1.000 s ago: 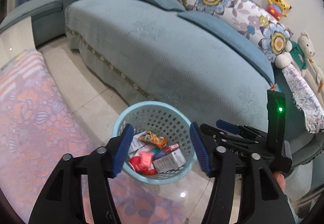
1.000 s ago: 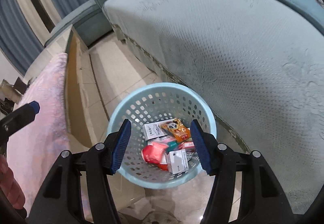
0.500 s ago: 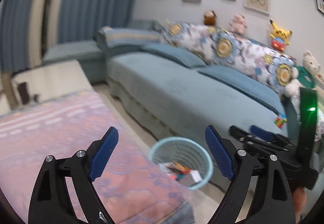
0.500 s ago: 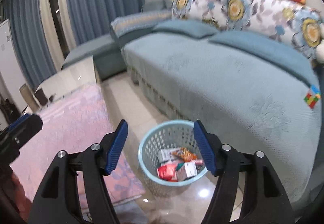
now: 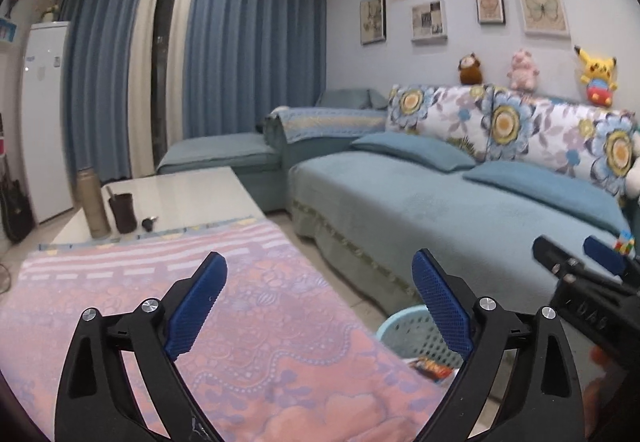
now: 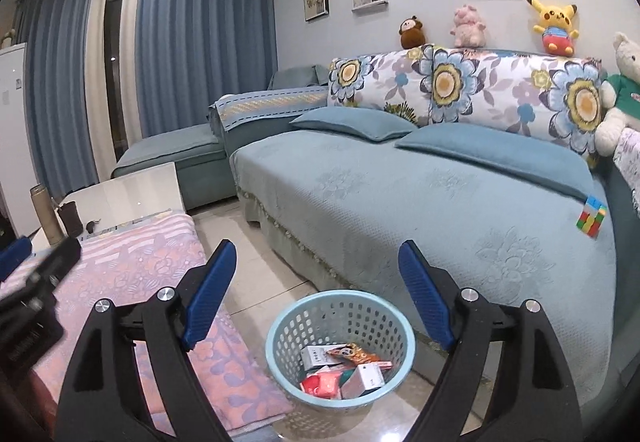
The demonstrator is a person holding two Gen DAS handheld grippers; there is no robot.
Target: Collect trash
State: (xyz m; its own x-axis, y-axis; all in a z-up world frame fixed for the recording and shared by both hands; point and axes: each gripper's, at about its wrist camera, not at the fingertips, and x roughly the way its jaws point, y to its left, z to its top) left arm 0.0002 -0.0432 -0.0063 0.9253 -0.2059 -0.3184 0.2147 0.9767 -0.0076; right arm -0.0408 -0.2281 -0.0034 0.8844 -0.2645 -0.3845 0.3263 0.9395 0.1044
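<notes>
- The light blue basket (image 6: 340, 346) stands on the tiled floor, between the near edge of the blue sofa (image 6: 400, 202) on the right and the table draped in a pink floral cloth (image 6: 140, 282) on the left.
- Inside it lie the collected wrappers and small boxes (image 6: 344, 370): white cartons, an orange snack packet, red packets.
- The right gripper (image 6: 316, 298) is held above and nearer than the basket, its blue pads spread wide with nothing between them.
- The left gripper (image 5: 320, 306) is likewise spread wide and empty, over the pink cloth; one of its fingers covers part of the basket rim in the left wrist view.
- At the far end of the table stand a tall tan flask (image 5: 93, 202) and a dark cup (image 5: 122, 212), with a small dark object beside them.
- A coloured puzzle cube (image 6: 592, 220) lies on the sofa seat at the right; plush toys (image 6: 554, 24) sit along the flowered backrest.
- Since a second ago both grippers have lifted away from the basket and tilted up, so the curtains and the picture wall now show; the left pads stand wider apart than before.
</notes>
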